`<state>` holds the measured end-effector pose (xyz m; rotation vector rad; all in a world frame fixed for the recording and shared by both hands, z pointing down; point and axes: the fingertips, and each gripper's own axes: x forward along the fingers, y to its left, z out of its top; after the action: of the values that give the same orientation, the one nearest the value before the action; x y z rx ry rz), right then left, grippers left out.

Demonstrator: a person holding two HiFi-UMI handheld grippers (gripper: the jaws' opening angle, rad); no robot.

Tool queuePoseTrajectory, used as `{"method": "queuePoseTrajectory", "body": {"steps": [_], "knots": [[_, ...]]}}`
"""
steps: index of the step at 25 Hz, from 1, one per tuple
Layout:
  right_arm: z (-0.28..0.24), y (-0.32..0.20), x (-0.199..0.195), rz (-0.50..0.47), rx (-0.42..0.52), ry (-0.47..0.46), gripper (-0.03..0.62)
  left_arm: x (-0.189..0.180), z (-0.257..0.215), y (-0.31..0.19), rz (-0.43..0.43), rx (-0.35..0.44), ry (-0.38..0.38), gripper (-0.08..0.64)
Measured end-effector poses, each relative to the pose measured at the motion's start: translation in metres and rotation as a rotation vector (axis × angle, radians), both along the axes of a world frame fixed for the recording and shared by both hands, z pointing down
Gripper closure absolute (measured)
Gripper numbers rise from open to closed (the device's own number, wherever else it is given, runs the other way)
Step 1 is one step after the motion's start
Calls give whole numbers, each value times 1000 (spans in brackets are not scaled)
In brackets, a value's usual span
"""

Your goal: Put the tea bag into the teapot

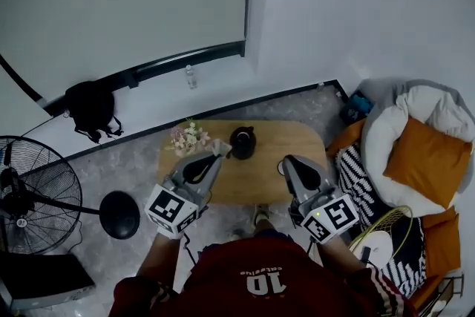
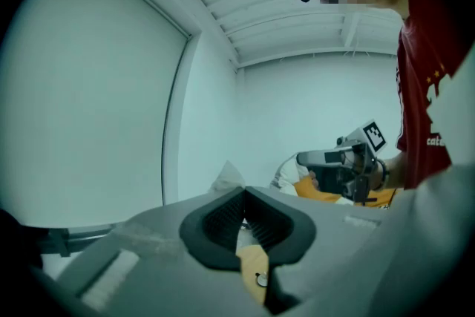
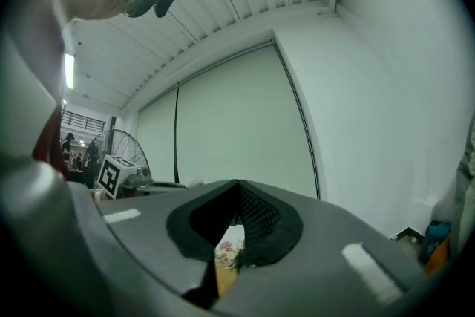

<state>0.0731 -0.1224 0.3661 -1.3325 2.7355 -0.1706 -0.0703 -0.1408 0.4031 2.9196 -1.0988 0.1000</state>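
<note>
My left gripper (image 1: 217, 154) is pinched shut on the tea bag (image 1: 220, 147), and a pale corner of it pokes out past the closed tips. The bag is above the far edge of the wooden table (image 1: 274, 141), just left of the black teapot (image 1: 243, 142); I cannot tell whether they touch. The teapot stands at the middle of that far edge. My right gripper (image 1: 286, 161) has its jaws together with nothing in them, over the table's right part, clear of the teapot. A bunch of flowers (image 1: 188, 137) sits at the far left corner. A fan (image 1: 30, 189) stands on the floor to the left.
</note>
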Motion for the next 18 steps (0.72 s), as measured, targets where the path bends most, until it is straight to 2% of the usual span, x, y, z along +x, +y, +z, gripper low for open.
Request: {"method": "queuePoseTrajectory", "body": {"steps": [3,18], "knots": [[3,-12,0,-8,-7,-3,589,3,15,-18,4,-16,-18,557],[26,-76,11,-25,-45,3,589,24,98,-111,-18,-182,68,557]]}}
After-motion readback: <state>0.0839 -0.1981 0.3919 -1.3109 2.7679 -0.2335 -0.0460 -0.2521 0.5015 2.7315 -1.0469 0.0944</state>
